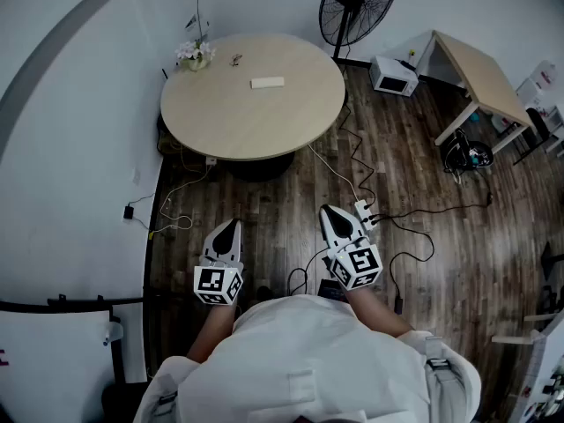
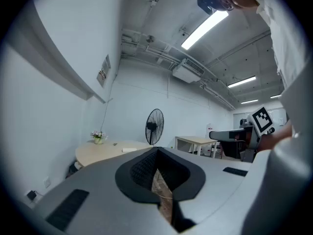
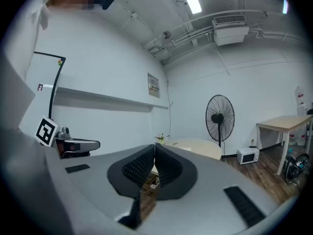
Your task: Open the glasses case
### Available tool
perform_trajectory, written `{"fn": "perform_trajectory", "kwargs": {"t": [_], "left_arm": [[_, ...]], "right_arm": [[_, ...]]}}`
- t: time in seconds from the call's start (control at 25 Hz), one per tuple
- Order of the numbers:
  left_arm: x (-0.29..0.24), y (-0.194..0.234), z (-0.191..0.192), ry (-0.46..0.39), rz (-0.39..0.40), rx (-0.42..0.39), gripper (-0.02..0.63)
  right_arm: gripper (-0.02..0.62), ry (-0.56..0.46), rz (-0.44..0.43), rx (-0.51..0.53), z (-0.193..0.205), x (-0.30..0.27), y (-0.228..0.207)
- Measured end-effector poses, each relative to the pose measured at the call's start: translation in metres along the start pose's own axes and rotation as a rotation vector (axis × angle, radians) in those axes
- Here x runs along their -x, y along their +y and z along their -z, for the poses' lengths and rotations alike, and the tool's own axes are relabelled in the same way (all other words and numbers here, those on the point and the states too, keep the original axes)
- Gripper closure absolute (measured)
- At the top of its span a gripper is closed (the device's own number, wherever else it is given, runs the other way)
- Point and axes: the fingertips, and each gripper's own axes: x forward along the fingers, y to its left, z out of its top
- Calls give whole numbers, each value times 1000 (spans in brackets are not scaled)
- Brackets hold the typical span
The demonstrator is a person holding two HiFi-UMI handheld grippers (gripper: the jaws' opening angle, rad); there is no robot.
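The glasses case (image 1: 267,82) is a pale oblong lying on the round beige table (image 1: 220,117) across the room. In the left gripper view the glasses case (image 2: 128,150) shows small and far off. A small pair of glasses (image 1: 236,59) lies just behind the case. Both grippers are held level at the person's waist, well short of the table. My left gripper (image 1: 227,227) (image 2: 157,151) has its jaws together with nothing in them. My right gripper (image 1: 330,211) (image 3: 155,148) is likewise shut and empty.
A flower pot (image 1: 195,54) stands at the table's far left edge. A standing fan (image 1: 357,3), a microwave (image 1: 393,75) on the floor and a wooden desk (image 1: 480,77) are at the right. Cables and a power strip (image 1: 365,212) lie on the floor ahead.
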Motion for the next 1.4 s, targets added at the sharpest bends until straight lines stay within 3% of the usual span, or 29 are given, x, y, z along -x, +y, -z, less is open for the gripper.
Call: {"fn": "perform_trajectory", "kwargs": {"t": [0.16,0.32,0.48,0.72,0.92,1.08,1.24,1.4], "left_arm": [[5,-41,-1,1,-27,63,595],[11,-72,16,48,-4,103,595],[18,-96,28,73,20,110,595],[16,-110,25,75,106,116,595],[19,-116,11,48,133,108,595],[17,-132,20,94,161,118,595],[6,-164,24,131,203,62,595],[-2,-192,24,115,223,108,595]], "right_arm": [[571,-17,9,18,-8,41,-27],[571,15,-18,-15,17,70,-40],[571,72,-56,-32,43,85,-39],[569,-20,0,-81,18,102,-40],[569,-36,-38,-47,7,117,-33],[569,-19,-41,-35,10,129,-45],[569,4,-24,-68,22,147,-66],[569,12,-38,-85,33,170,-81]]}}
